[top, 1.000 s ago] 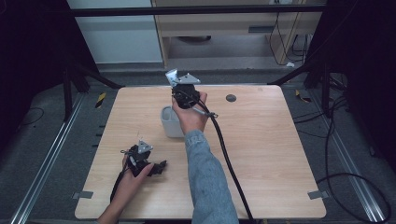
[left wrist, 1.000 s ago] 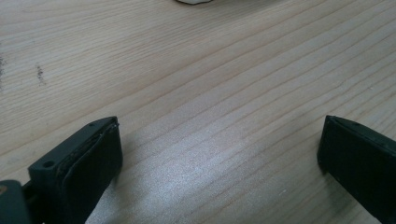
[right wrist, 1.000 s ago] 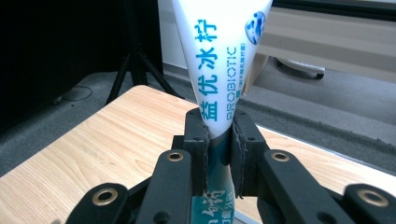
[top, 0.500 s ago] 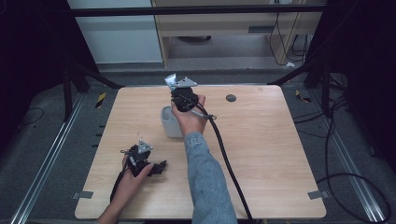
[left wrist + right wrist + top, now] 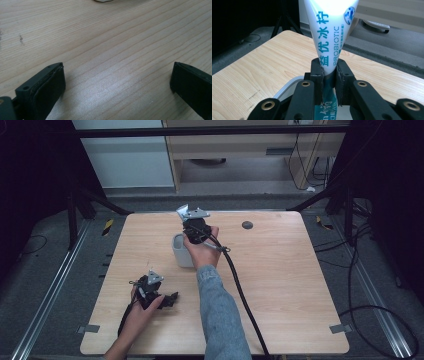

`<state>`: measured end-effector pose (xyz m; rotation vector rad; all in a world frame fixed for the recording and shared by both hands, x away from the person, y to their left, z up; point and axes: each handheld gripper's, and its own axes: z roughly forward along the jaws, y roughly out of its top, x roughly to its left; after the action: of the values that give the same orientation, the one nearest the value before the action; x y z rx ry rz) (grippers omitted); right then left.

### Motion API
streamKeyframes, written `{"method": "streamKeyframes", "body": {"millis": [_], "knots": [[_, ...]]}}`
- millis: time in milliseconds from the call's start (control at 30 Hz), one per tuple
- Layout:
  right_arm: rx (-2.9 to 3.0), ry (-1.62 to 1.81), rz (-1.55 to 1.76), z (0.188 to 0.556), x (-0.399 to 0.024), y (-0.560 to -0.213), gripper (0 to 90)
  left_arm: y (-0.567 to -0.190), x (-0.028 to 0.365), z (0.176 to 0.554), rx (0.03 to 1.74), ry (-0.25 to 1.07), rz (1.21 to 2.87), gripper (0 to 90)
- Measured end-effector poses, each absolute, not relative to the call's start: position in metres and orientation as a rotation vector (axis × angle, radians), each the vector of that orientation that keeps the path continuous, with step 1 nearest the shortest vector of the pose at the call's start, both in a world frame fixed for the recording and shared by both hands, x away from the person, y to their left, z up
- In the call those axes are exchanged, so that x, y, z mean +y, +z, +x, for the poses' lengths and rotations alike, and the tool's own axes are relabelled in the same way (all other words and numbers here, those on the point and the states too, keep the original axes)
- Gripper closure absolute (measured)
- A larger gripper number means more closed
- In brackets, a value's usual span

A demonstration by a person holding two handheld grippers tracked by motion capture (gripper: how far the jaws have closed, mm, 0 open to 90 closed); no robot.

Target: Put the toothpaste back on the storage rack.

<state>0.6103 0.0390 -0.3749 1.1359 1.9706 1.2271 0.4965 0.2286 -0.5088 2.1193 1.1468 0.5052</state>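
**Above the white container: right tongs pinch a probiotic packet**

Over the white container [image 5: 180,251], near the far middle of the table [image 5: 300,285], I have the right tongs [image 5: 329,75] pressed together on a white packet [image 5: 329,32]. From the right gripper view, the two black jaws clamp the packet at its narrow part, and the wrapper widens as it rises out of them. Blue-green Chinese characters and the word PROBIOTIC run along it. Below the jaws I can make out a darker teal stretch of the same wrapper, and beneath that the pale rim of the container [image 5: 287,87], directly under the grip. From the high view, the right hand [image 5: 202,251] wraps the gripper just beside the container, on its right edge, with the black cable [image 5: 240,290] trailing from it toward the near edge of the table.

Well apart from the container, toward the near left of the table, my left tongs [image 5: 117,82] sit spread wide. The left gripper view shows bare wood grain between the two pads, nothing between them, and a sliver of the container's base [image 5: 103,0] at the top edge. From the high view, the left hand [image 5: 145,297] holds that gripper low over the table. A small dark round spot [image 5: 247,225] lies to the right of the container, near the table's far edge.
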Motion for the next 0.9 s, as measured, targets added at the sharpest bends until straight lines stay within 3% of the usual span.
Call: {"method": "streamKeyframes", "body": {"millis": [900], "knots": [[2.012, 1.176, 1.141, 0.607, 0.04, -0.389, 78.4, -0.509, 0.229, 0.497, 1.145, 0.505, 2.12, 0.0]]}}
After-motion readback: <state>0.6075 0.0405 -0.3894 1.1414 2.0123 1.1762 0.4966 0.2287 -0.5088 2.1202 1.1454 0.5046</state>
